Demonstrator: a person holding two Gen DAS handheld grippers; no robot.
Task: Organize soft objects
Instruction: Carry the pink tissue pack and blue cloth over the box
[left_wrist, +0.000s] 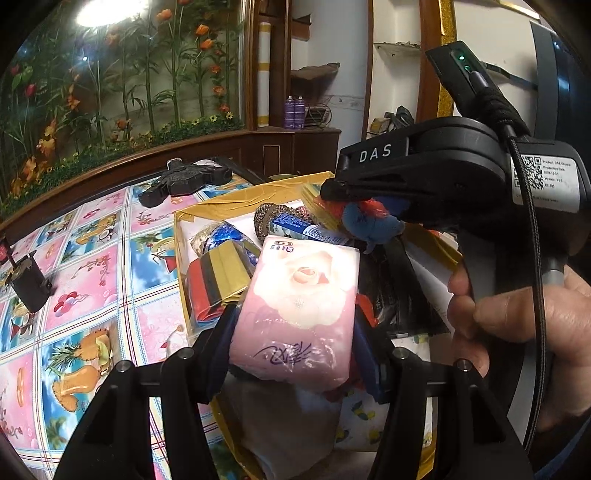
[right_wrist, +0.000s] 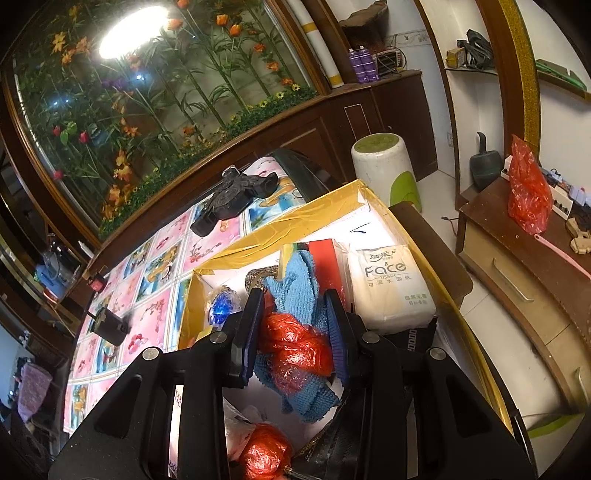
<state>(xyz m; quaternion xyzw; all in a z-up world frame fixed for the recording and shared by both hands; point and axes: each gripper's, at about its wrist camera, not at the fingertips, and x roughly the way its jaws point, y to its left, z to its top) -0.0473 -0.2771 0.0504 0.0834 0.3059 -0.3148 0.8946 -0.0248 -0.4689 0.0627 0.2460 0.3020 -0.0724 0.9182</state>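
Leftmost, the patterned tablecloth (left_wrist: 85, 266) carries no soft items; they sit gathered in the gold-edged box (right_wrist: 295, 212) — foil ball, scourer, folded cloth, white tissue pack (right_wrist: 391, 284). Centre: the left gripper (left_wrist: 295, 325) is clamped on a pink tissue pack (left_wrist: 299, 306) above the box. Right: the right gripper (right_wrist: 295, 325) pinches a blue cloth (right_wrist: 299, 291) bundled with a red plastic bag (right_wrist: 295, 347) — also over the box. Judged stage: late; both loads appear unplaced.

A table (left_wrist: 92, 258) is wearing a pink-and-blue picture-tile cloth, and sitting on it are a gold-edged box (right_wrist: 266, 236), a black cross-shaped stand (left_wrist: 184, 181) behind, and a small black holder (left_wrist: 29, 288) further off
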